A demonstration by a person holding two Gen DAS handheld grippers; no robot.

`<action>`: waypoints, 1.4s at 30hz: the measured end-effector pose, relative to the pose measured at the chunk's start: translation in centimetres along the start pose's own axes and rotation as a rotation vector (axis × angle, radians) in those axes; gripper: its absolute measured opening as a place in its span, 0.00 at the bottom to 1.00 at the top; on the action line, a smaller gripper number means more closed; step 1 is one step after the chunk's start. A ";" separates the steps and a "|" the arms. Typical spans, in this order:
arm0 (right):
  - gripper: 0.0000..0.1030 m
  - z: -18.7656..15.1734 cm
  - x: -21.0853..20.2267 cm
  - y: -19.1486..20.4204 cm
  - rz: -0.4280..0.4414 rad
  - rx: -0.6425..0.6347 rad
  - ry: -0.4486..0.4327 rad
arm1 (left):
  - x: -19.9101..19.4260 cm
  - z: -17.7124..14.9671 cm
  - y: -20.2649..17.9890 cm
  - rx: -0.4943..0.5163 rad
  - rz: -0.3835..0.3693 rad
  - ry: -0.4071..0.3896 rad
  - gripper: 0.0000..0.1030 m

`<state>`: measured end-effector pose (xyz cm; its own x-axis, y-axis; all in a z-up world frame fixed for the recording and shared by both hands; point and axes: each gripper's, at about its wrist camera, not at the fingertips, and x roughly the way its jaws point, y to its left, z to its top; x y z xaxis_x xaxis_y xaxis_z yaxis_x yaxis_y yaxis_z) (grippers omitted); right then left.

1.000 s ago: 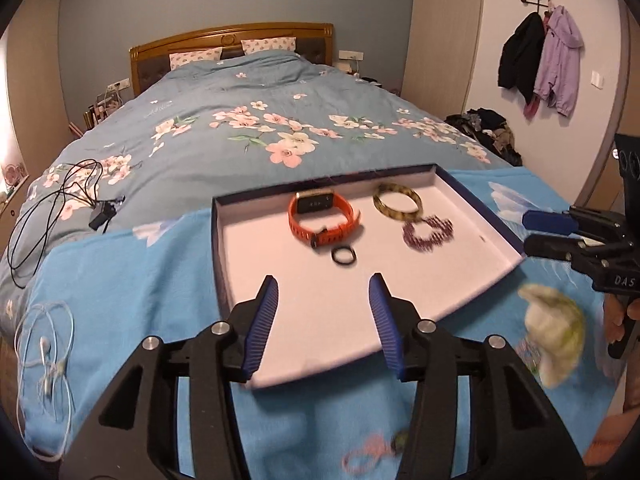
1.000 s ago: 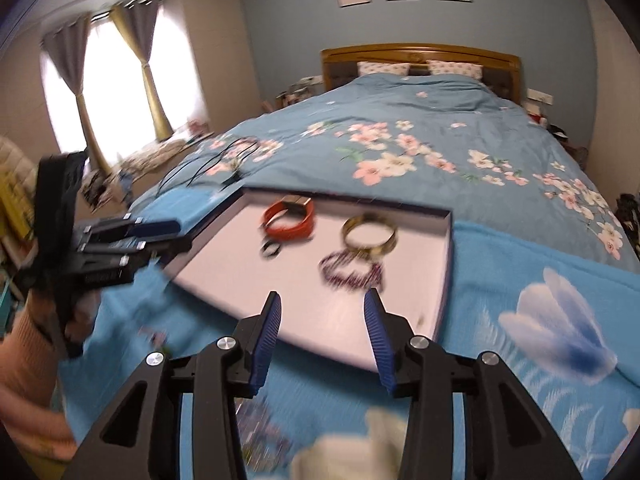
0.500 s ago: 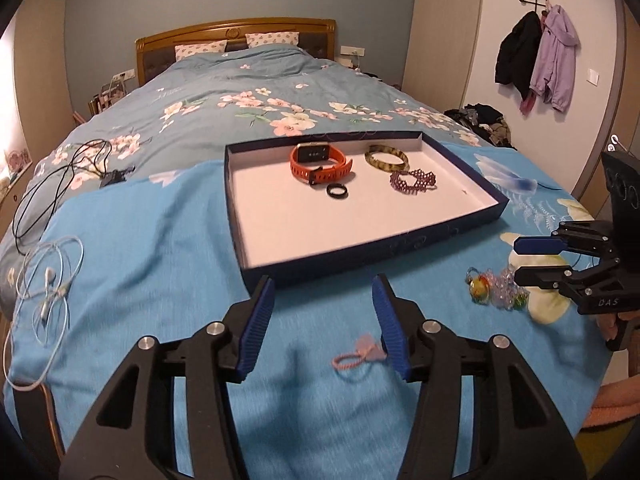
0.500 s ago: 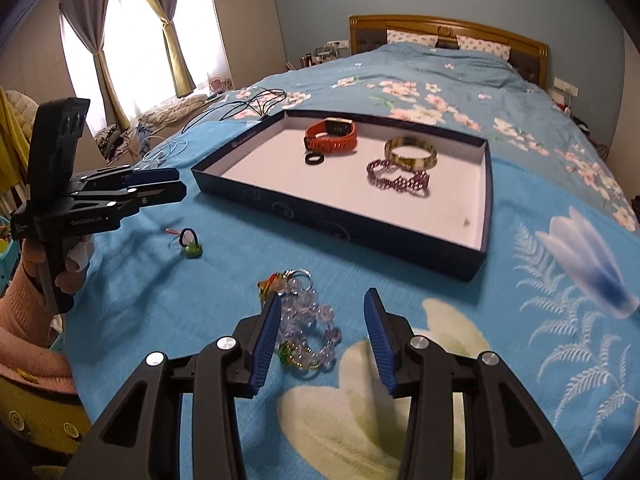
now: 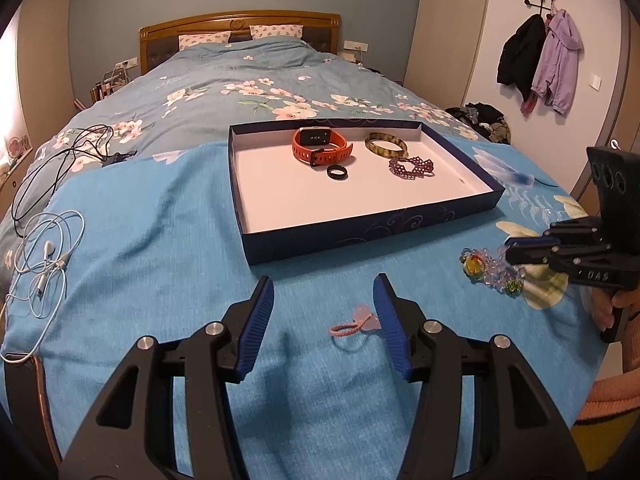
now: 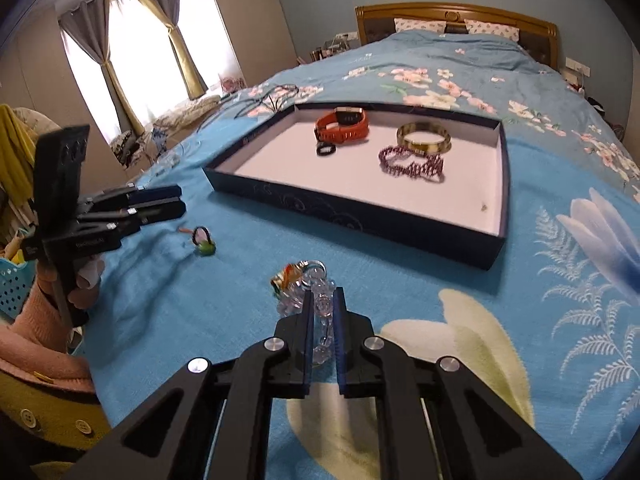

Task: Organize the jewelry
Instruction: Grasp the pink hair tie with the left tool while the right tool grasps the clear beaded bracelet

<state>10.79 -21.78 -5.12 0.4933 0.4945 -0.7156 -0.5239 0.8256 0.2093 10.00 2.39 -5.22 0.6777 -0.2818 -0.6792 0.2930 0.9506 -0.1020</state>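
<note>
Crystal-bead bracelet (image 6: 316, 300) lying on the blue bedspread (image 5: 160, 248), just in front of the near wall of the dark blue tray (image 5: 372, 232), and sitting between the narrowed fingers of the right gripper (image 6: 322, 300). Clamping on the clear beads, with the amber and green beads poking out past the fingertips on the left. Showing in the left wrist view (image 5: 490, 268) as a loose cluster right at the tip of the same gripper (image 5: 510, 250).

Holding four pieces inside the tray's white floor: orange smartwatch (image 5: 320, 146) toward the far wall, black ring (image 5: 337, 172) just beside its strap, mottled bangle (image 5: 386, 146) to the right of the watch, purple beaded bracelet (image 5: 411, 167) just in front of the bangle, nearly touching it.

Hovering above the spread, well apart from the tray: left gripper (image 5: 323, 314), fingers spread wide and gripping nothing. Lying between those fingers, close to the right one: pink hair tie (image 5: 352, 324). Appearing in the right wrist view as a small looped band with a green ornament (image 6: 203, 240), near the left gripper's tips (image 6: 176, 202).

Trailing over the left side of the bed: white cable (image 5: 44, 264) in a tangle, black cable (image 5: 60, 164) farther back. Hanging on the right wall: coats (image 5: 540, 64).
</note>
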 end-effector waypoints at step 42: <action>0.07 0.8 -2.6 -0.8 -0.008 0.106 -0.122 | 1.5 -1.6 -1.0 0.095 -0.051 0.139 0.24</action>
<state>10.52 -23.52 -2.89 0.5816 0.5117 -0.6324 -0.4467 0.8506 0.2775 9.68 1.22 -7.29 0.5624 -0.3019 -0.7698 0.3915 0.9172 -0.0737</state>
